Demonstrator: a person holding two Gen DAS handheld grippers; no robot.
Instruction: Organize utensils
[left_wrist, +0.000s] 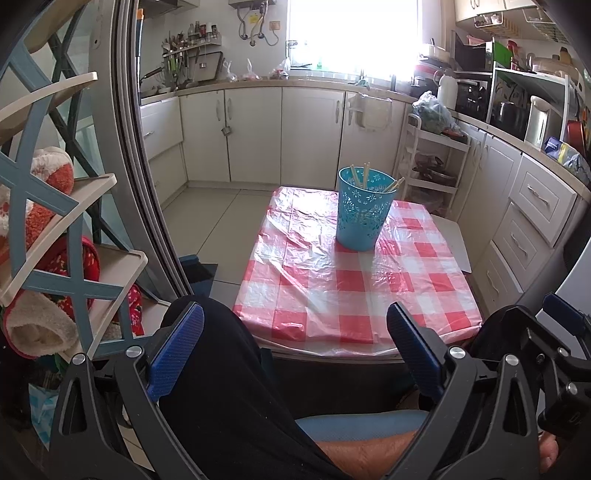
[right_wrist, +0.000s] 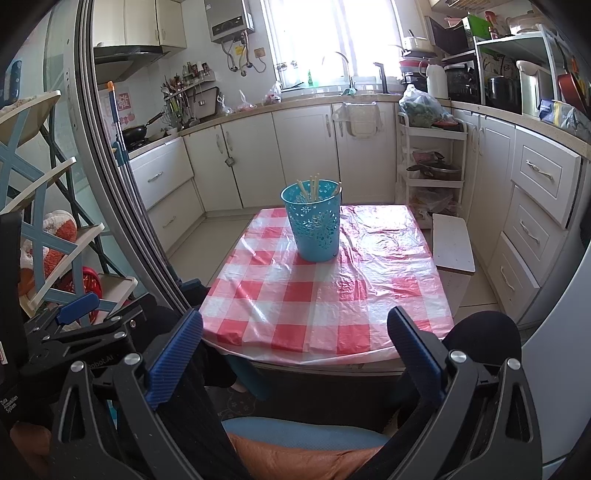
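Observation:
A blue perforated holder (left_wrist: 360, 210) stands upright on the far half of the table with the red-and-white checked cloth (left_wrist: 369, 295). Several pale chopsticks (left_wrist: 364, 176) stand inside it. The holder (right_wrist: 314, 221) and chopsticks (right_wrist: 312, 188) also show in the right wrist view. My left gripper (left_wrist: 295, 314) is open and empty, held low in front of the table's near edge above my lap. My right gripper (right_wrist: 295, 317) is open and empty, also short of the near edge. No loose utensil lies on the cloth (right_wrist: 325, 295).
White kitchen cabinets (left_wrist: 280, 136) line the back and right walls. A white trolley (left_wrist: 432, 162) and a small white stool (right_wrist: 452, 243) stand right of the table. A shelf rack with towels (left_wrist: 55, 240) stands at the left. My legs are below the grippers.

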